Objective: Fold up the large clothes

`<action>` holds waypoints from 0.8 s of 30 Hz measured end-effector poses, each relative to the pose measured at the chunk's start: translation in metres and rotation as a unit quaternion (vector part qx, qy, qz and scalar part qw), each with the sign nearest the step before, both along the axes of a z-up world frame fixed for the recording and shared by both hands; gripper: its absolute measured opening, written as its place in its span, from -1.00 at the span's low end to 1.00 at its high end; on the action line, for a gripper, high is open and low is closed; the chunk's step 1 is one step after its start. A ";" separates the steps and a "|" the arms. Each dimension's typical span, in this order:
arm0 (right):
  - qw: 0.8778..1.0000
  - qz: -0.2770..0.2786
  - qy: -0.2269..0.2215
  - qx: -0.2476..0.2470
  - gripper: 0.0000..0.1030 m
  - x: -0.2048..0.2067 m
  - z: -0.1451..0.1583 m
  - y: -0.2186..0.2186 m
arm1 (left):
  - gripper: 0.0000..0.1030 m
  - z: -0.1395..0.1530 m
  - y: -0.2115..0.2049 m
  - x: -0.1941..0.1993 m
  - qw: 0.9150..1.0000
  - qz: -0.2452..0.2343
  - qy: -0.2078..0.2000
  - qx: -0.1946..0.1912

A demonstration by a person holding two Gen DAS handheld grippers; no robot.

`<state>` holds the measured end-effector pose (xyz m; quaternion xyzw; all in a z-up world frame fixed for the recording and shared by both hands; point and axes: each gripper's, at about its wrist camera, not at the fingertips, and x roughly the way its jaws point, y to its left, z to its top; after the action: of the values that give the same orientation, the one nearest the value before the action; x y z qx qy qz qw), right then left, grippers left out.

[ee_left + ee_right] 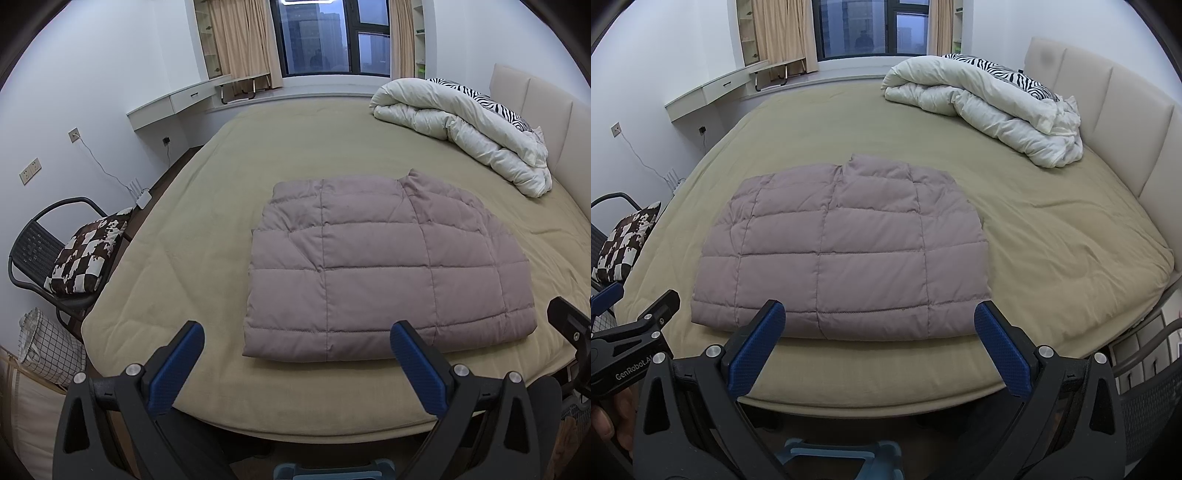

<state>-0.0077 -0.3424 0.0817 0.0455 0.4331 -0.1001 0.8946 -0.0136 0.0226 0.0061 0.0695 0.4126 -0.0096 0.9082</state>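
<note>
Folded quilted jacket [388, 266] on bed [207, 206] (left hand-held gripper [297, 341] agape)

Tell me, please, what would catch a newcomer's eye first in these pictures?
A folded mauve quilted jacket lies flat near the front edge of the tan bed. A rumpled white duvet is heaped by the headboard. Both grippers, left and right, hover open and empty before it.
</note>
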 end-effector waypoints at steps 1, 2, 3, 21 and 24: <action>1.000 0.000 0.000 0.000 1.00 0.000 0.000 0.000 | 1.00 0.000 0.000 0.000 1.000 0.000 0.000 0.000; 1.000 0.000 0.001 0.000 1.00 0.000 -0.001 -0.001 | 1.00 -0.001 0.000 -0.001 1.000 0.000 0.000 0.000; 1.000 -0.001 0.001 0.000 1.00 0.000 -0.001 0.001 | 1.00 -0.001 0.000 -0.001 1.000 0.000 0.000 0.000; 1.000 -0.003 0.004 0.001 1.00 0.000 -0.005 0.000 | 1.00 -0.001 0.000 -0.002 1.000 -0.001 0.002 0.000; 1.000 -0.003 0.004 0.001 1.00 0.000 -0.005 0.000 | 1.00 -0.001 0.000 -0.001 1.000 -0.001 0.002 0.000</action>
<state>-0.0079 -0.3426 0.0771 0.0471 0.4364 -0.1024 0.8926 -0.0149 0.0227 0.0053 0.0698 0.4143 -0.0107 0.9074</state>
